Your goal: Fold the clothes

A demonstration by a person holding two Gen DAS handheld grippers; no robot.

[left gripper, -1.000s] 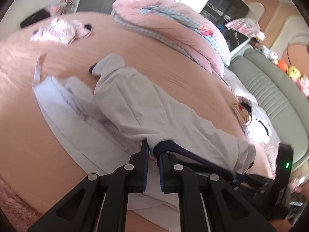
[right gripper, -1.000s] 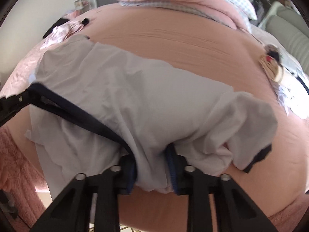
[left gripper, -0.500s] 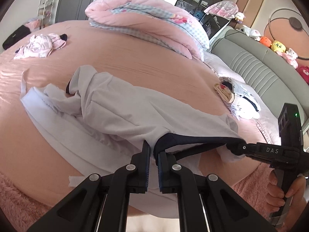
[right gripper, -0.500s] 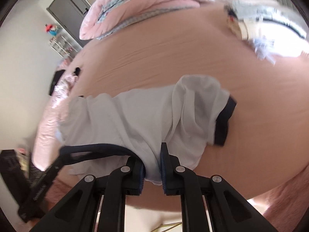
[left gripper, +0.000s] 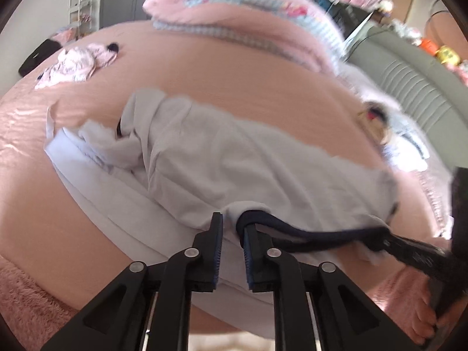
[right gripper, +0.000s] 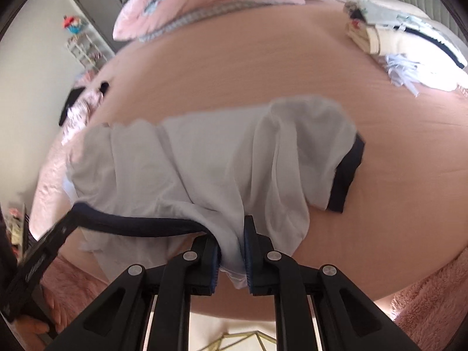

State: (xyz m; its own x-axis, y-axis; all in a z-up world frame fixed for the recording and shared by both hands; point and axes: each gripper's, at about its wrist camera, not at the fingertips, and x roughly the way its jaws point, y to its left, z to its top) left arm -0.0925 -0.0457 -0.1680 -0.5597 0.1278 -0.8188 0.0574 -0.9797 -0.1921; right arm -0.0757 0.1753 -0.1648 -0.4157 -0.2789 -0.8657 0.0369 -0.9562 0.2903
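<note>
A white shirt [left gripper: 234, 161] with a navy collar [left gripper: 307, 234] lies across the pink bed [left gripper: 234, 67], on top of another white garment [left gripper: 87, 169]. My left gripper [left gripper: 232, 234] is at the shirt's near edge and its jaws are opening. The collar loop rests against the right pad, with no fabric pinched. My right gripper [right gripper: 231, 242] is shut on a bunched fold of the shirt [right gripper: 204, 161] beside the collar [right gripper: 131, 222]. A navy-cuffed sleeve [right gripper: 348, 175] lies to the right. Each view shows the other gripper at the collar's far end.
A rolled pink quilt [left gripper: 234, 14] lies at the bed's far side, with a patterned garment [left gripper: 76, 64] far left. Folded clothes [right gripper: 395, 38] sit far right beside a grey padded headboard [left gripper: 409, 87]. Pink fluffy rug [left gripper: 29, 307] edges the bed. A hand [left gripper: 424, 321] grips the right tool.
My left jaws have parted and let go of the navy collar they pinched. The right gripper keeps its hold on the shirt fold. Both views have shifted over the bed.
</note>
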